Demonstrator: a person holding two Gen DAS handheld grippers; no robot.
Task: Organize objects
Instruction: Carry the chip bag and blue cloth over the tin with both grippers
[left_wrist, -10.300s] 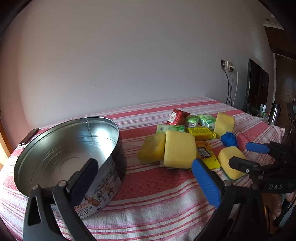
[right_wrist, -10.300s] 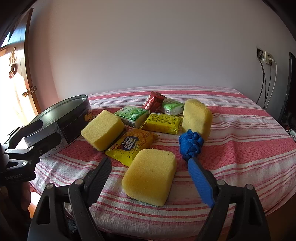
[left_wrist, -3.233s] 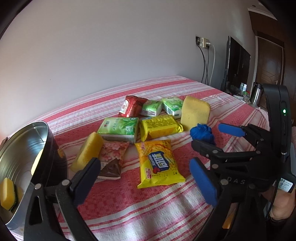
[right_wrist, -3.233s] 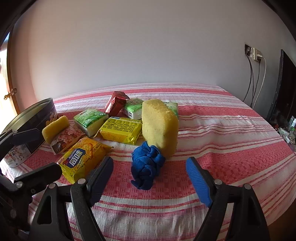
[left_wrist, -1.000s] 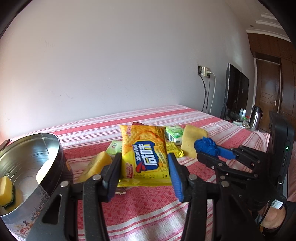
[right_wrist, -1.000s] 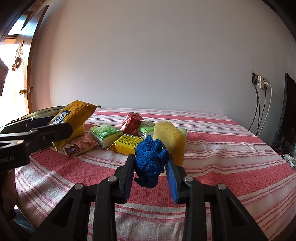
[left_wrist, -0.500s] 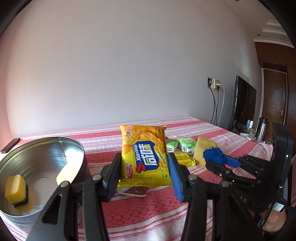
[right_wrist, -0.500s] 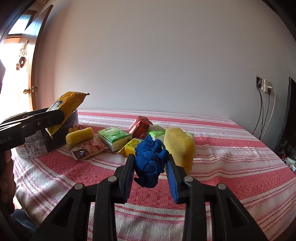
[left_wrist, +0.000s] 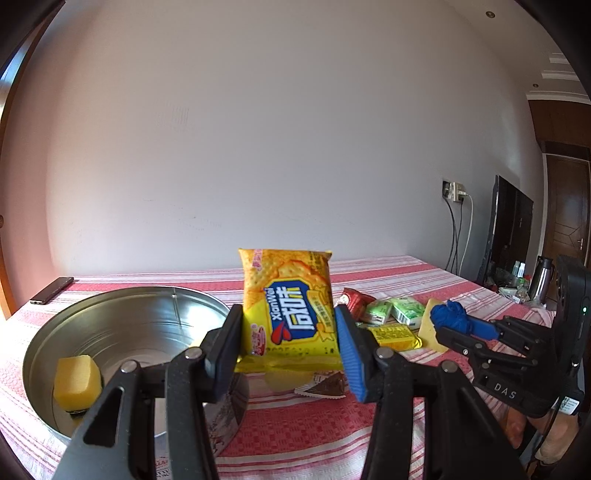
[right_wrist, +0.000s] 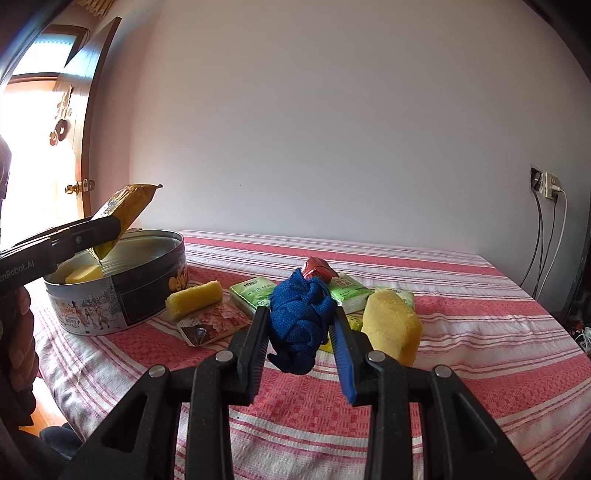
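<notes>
The left gripper (left_wrist: 288, 343) clamps the yellow cracker packet (left_wrist: 286, 308) above the tin (right_wrist: 122, 291) (one sponge inside). The right gripper (right_wrist: 299, 332) pinches the blue cloth (right_wrist: 299, 325) over the bed (right_wrist: 461, 295). Next move, likely: release the packet into the tin.

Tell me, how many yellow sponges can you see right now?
3: one sponge inside the round tin, one on the tablecloth beside the tin, one standing by the green packets. More could be hidden.

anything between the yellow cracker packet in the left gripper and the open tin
Nothing visible. The cracker packet, held in the left gripper, hangs at the tin rim; the open tin holds only a sponge at one side.
</notes>
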